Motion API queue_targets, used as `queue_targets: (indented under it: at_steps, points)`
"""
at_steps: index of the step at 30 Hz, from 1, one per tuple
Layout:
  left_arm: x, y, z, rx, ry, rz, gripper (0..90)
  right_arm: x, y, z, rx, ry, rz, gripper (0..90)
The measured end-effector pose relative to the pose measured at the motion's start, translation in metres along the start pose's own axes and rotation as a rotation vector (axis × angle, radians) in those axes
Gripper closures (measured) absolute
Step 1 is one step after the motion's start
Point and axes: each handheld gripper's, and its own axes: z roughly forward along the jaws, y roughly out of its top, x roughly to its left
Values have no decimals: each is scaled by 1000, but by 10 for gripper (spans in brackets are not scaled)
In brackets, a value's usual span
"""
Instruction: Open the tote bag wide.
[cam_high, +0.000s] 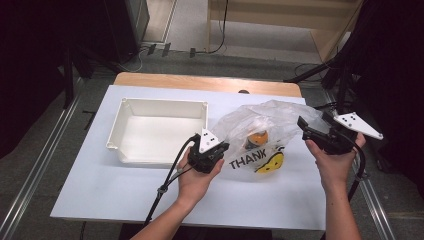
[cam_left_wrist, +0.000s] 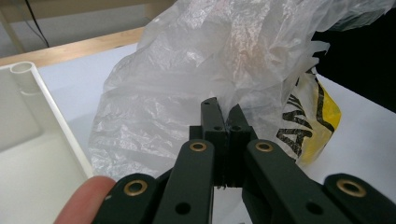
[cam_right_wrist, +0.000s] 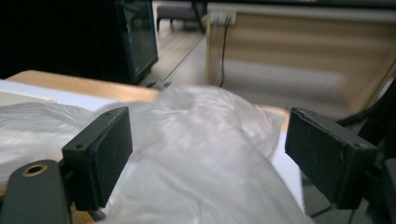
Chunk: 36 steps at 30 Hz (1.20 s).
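Left gripper (cam_left_wrist: 223, 114) is clamped on the plastic bag (cam_left_wrist: 201, 70); right gripper (cam_right_wrist: 205, 154), jaws apart, hovers at the bag's far edge.

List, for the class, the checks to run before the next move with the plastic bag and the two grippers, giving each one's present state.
1. Left gripper shut on the plastic bag: ok, jaws closed against the film.
2. Right gripper open: ok, jaws wide apart.
3. Bag between right jaws: cannot tell; film lies just beyond them.
4. Orange item inside bag: ok.
5. White bin beside bag, upright: ok.
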Motion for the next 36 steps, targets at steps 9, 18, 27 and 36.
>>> queue_targets:
  at_steps: [9, 18, 27, 36]
  points:
    - [4, -3, 2, -1, -10, -33, 900, -2, -26, 15, 71, 121, 18, 899]
    - [13, -6, 14, -21, 2, -181, 900, 8, 1, 34, -13, 105, 23, 900]
    - [5, -29, 27, 74, 92, -132, 900, 7, -30, 82, 151, 37, 65, 900]
    - [-4, -63, 40, 214, 49, -62, 900, 9, -75, 104, 329, -4, 36, 900]
